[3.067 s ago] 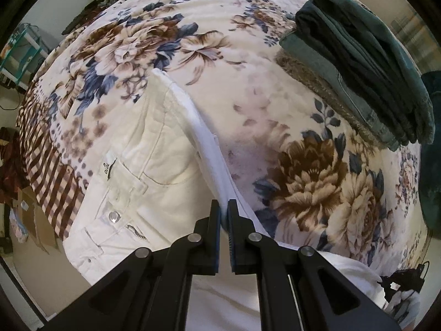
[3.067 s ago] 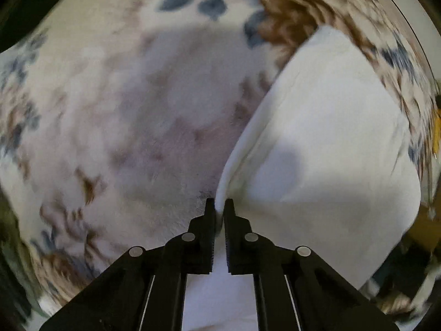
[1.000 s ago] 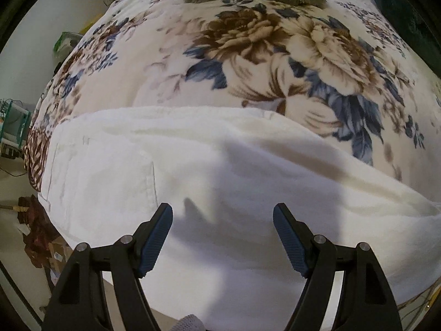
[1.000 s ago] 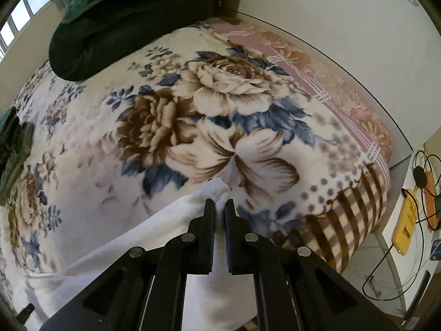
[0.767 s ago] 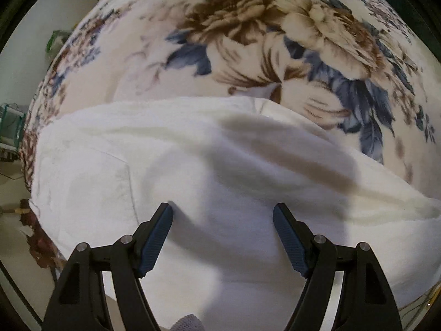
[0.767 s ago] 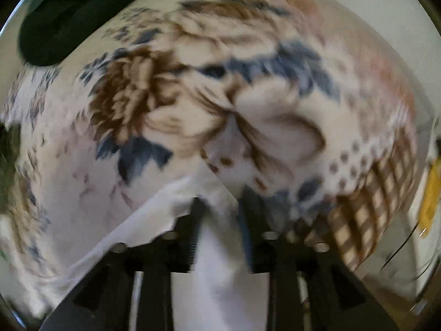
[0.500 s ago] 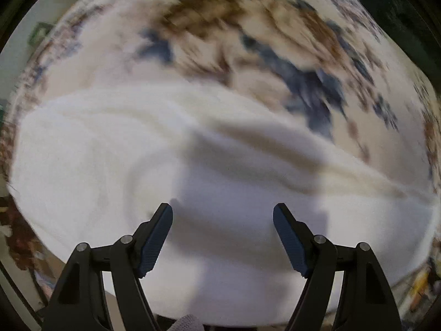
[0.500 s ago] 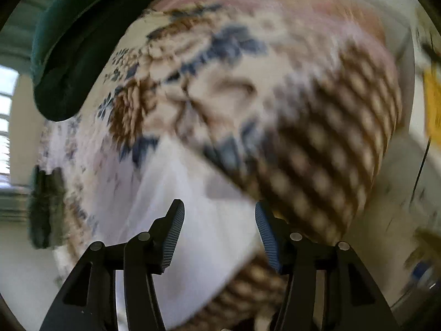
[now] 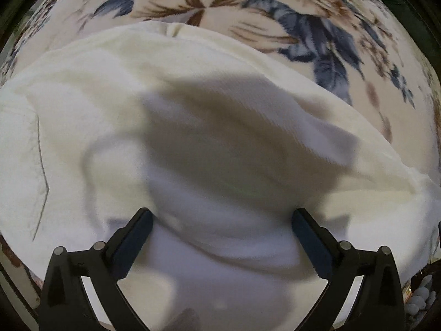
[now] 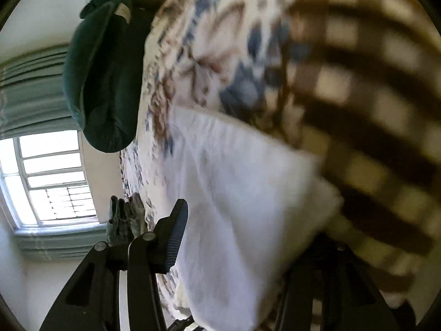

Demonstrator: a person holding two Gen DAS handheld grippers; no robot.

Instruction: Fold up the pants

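The white pants [image 9: 193, 127] lie folded lengthwise across the floral bedspread [image 9: 275, 13], filling most of the left wrist view. My left gripper [image 9: 220, 229] is open and empty, its fingers spread wide just above the cloth. In the right wrist view the pants [image 10: 234, 193] show as a white band near the bed's checked edge. My right gripper [image 10: 248, 234] is open, with the pants' end lying between the fingers; the right finger is partly hidden by the cloth. That view is tilted and blurred.
A dark green pillow [image 10: 102, 82] lies at the head of the bed. A pile of folded jeans [image 10: 124, 218] sits on the far side of the bed. A window [image 10: 46, 182] with green curtains is behind. The checked border [image 10: 358, 110] marks the bed's edge.
My right gripper opened and let go of the pants' end, then swung and tilted toward the bed's edge. My left gripper stayed open and moved closer over the pants.
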